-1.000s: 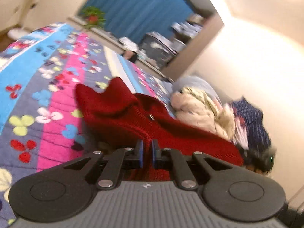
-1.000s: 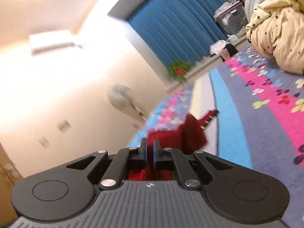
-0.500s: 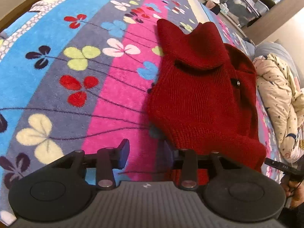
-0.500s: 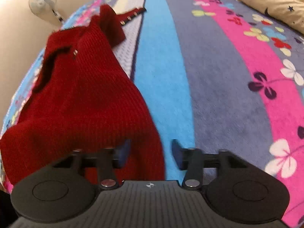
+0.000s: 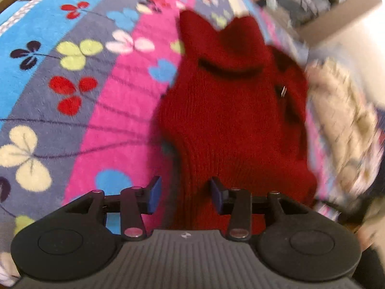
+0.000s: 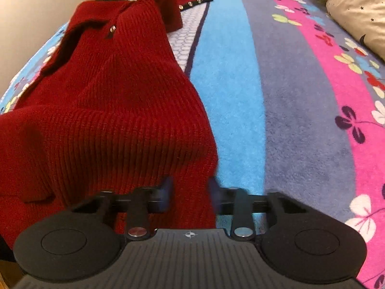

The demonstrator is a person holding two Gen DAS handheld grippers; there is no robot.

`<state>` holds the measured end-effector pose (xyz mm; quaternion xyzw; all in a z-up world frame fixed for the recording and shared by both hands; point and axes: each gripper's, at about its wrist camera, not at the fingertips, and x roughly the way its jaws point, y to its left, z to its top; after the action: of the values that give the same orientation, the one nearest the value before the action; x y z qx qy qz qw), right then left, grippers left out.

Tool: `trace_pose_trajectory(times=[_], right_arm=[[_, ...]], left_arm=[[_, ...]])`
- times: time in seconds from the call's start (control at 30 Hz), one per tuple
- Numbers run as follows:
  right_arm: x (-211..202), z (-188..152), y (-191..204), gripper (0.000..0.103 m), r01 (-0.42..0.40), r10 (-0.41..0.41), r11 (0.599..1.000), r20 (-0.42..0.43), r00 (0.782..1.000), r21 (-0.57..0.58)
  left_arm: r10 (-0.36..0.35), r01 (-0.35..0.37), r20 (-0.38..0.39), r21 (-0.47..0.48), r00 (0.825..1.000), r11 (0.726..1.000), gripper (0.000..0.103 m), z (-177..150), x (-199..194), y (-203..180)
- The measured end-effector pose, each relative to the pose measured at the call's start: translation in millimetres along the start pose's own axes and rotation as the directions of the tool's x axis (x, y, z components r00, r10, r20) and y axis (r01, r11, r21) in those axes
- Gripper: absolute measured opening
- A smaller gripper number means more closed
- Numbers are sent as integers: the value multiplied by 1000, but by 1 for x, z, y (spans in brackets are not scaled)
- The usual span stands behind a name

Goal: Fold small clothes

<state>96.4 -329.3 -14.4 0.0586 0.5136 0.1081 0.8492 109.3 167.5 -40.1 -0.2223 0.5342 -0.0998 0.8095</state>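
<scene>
Item: red knit sweater on floral blanket, my left gripper and right gripper spread astride its hem, apparently to pinch corners for folding.

Dark red ribbed knit garment, small metal snaps, lying rumpled and folded over on floral striped bedspread; fills centre of left view, left half of right view.

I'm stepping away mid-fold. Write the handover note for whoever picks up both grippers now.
Left gripper: open, fingers either side of the near hem of the red sweater.
Right gripper: open, astride the hem's other corner.
Sweater lies spread on the flowered blanket, collar end away from you.
Done: garment laid out, both grippers lined up.
Left: close on the hem and make the fold.
</scene>
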Motion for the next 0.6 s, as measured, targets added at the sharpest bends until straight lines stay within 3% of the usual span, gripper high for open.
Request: trace_pose_trajectory(times=[0.03,0.1,0.17,0.2,0.27,0.3,0.33,0.37,0.4,0.43,0.47,0.5,0.53,0.6], right_arm=[[-5,-1,-2,8,-21,21,1000,11,1000,6],[-20,-6,-6,7,-79,78,996,29,997,32],[-42,-11,-9,7,-166,162,984,79,984,57],[-55,-14,-12,7,-214,206,975,118,971,58],[-80,-23,-27,7,-328,306,941,204,930,87],[-87,-27,-37,6,-368,337,924,230,913,105],[-89,-32,-46,6,-366,334,923,224,916,121],[-84,-38,-52,6,-316,292,940,178,940,130],[-72,-43,-55,6,-249,237,959,100,966,135],[-59,-48,-55,6,-208,206,969,26,978,134],[-50,-50,-50,6,-179,183,977,-24,983,114],[-43,-50,-43,7,-145,149,987,-51,988,72],[-41,-48,-37,7,-111,112,993,-47,993,35],[-45,-36,-30,14,-88,87,995,16,996,39]], left_arm=[[7,-7,-8,25,1000,1000,42,-1,1,-3],[-24,24,-5,68,1000,997,14,-3,-2,-9],[-54,49,39,117,998,992,12,-5,-17,-12],[-109,99,81,116,991,988,11,-6,-31,-10],[-241,221,164,129,957,967,11,-11,-58,2],[-265,242,182,142,947,960,11,-12,-66,7],[-237,214,167,145,957,966,11,-13,-65,11],[-147,130,122,141,982,981,11,-14,-55,14],[-13,4,55,153,998,988,11,-16,-37,14],[109,-108,5,193,994,975,9,-19,-21,10],[208,-198,-14,250,978,948,9,-22,-9,4],[258,-242,-15,287,966,927,10,-23,-3,-1],[257,-245,-3,289,966,925,10,-21,-3,-5],[193,-203,62,263,979,943,19,-13,-12,-12]])
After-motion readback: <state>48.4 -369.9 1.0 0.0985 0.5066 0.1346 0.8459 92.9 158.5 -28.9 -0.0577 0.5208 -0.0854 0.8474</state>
